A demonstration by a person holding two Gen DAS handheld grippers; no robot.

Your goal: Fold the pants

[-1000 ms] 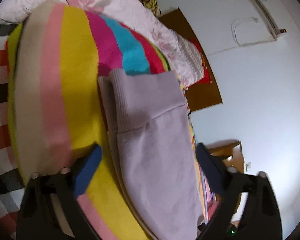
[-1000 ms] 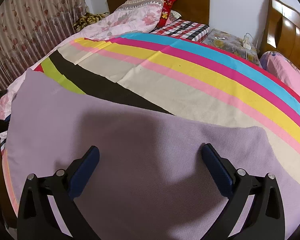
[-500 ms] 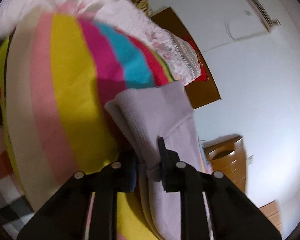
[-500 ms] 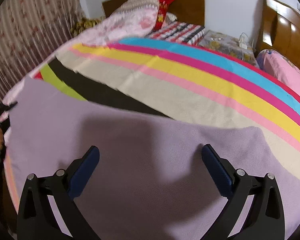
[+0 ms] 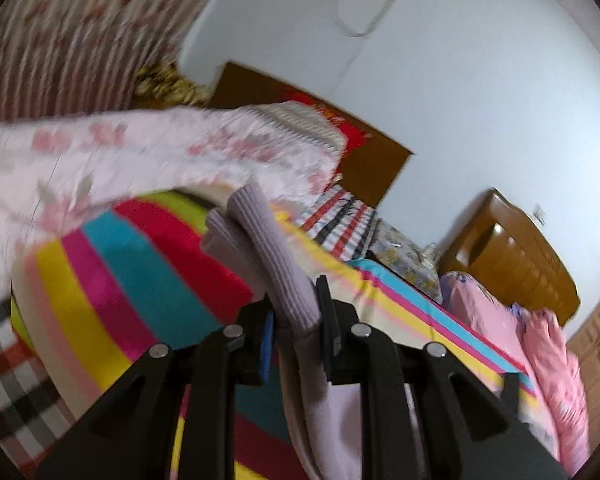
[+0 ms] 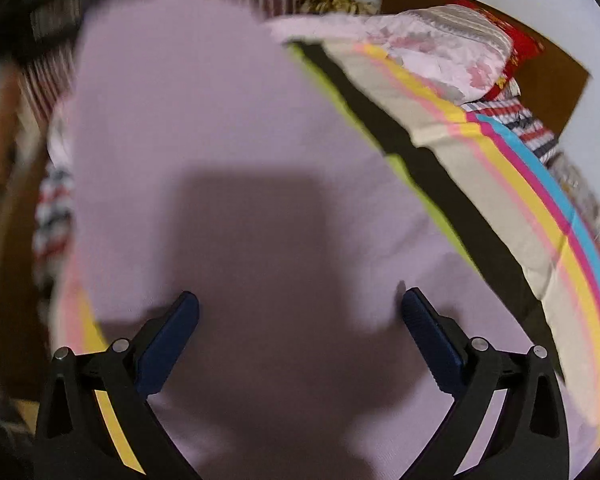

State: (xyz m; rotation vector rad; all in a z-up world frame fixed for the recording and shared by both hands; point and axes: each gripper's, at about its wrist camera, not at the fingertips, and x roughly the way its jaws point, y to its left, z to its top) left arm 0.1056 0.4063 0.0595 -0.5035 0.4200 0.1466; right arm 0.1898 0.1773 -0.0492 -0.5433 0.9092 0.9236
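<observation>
The lilac pants (image 6: 220, 152) lie on a rainbow-striped bedspread (image 6: 540, 216). In the left wrist view my left gripper (image 5: 296, 320) is shut on the ribbed cuff end of the pants (image 5: 268, 248) and holds it lifted off the bedspread (image 5: 132, 264). In the right wrist view my right gripper (image 6: 300, 320) is open and empty, its blue pads (image 6: 172, 336) spread just above the broad lilac cloth, with its shadow on the cloth.
A pink floral quilt (image 5: 140, 152) and pillows lie at the head of the bed by a wooden headboard (image 5: 372, 164). A second bed with pink bedding (image 5: 540, 352) stands to the right. Striped curtains (image 5: 68, 32) hang behind.
My left gripper closed on the pants cuff and lifted it, swinging toward the headboard. My right gripper stayed open and moved left over the cloth, which has risen in its view.
</observation>
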